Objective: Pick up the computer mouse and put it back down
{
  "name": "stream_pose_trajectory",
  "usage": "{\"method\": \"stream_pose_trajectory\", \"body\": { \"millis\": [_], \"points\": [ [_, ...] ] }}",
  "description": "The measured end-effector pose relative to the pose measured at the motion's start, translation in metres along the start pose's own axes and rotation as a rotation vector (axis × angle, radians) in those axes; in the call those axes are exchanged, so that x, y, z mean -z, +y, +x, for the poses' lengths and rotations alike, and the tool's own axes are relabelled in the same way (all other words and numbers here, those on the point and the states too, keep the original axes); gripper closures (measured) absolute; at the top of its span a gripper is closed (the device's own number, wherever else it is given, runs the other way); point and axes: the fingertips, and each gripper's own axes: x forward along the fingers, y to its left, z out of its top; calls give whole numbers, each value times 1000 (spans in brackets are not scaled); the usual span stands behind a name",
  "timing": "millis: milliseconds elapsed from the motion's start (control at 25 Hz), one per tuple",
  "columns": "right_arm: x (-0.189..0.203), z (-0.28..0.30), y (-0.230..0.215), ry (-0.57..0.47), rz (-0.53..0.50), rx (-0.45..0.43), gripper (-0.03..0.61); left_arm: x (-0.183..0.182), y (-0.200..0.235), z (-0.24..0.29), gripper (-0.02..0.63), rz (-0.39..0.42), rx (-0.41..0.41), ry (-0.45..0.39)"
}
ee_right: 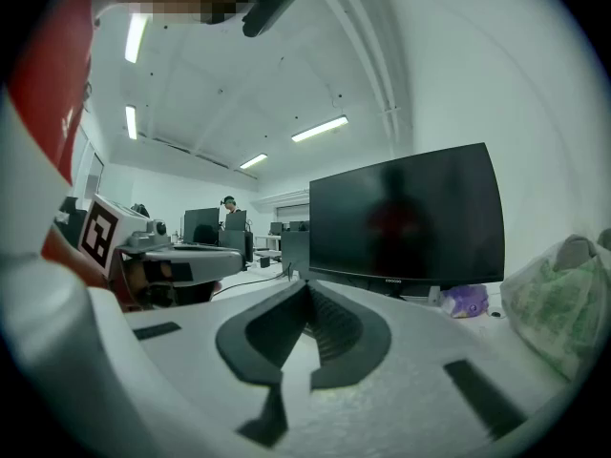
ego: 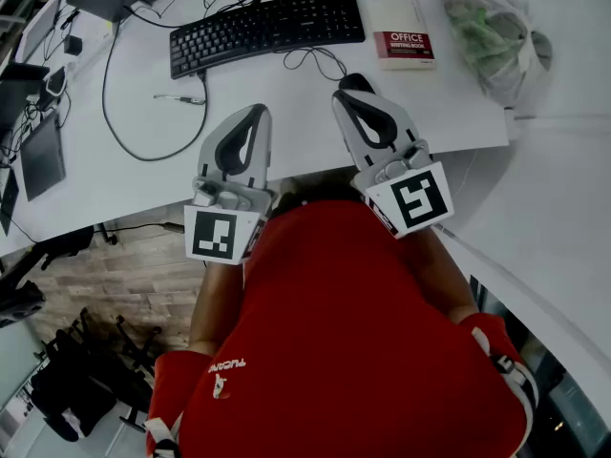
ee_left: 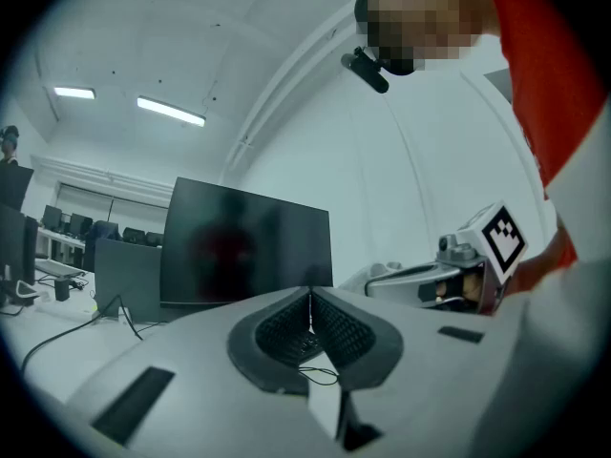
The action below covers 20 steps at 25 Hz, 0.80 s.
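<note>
The black computer mouse (ego: 358, 82) lies on the white desk (ego: 143, 175), its cable looping toward the keyboard. My right gripper (ego: 342, 96) hovers just in front of it, over the desk's front edge; part of the mouse is hidden behind its tips. In the right gripper view the jaws (ee_right: 305, 284) meet at the tips with nothing between them. My left gripper (ego: 258, 113) hangs beside it to the left, also shut and empty (ee_left: 310, 294). Both point level toward the dark monitor (ee_right: 406, 218).
A black keyboard (ego: 267, 27) sits behind the grippers, with a red-and-white writing book (ego: 404, 38) and a plastic bag (ego: 492, 36) to its right. A pen (ego: 179, 98) and cables lie at left, near dark devices (ego: 43, 151).
</note>
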Motion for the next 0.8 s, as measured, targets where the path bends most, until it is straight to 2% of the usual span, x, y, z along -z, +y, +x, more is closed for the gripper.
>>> {"method": "stream_pose_trajectory", "body": {
  "millis": [800],
  "points": [
    [-1, -8, 2, -12, -19, 24, 575, 0, 0, -9, 603, 8, -11, 8]
  ]
}}
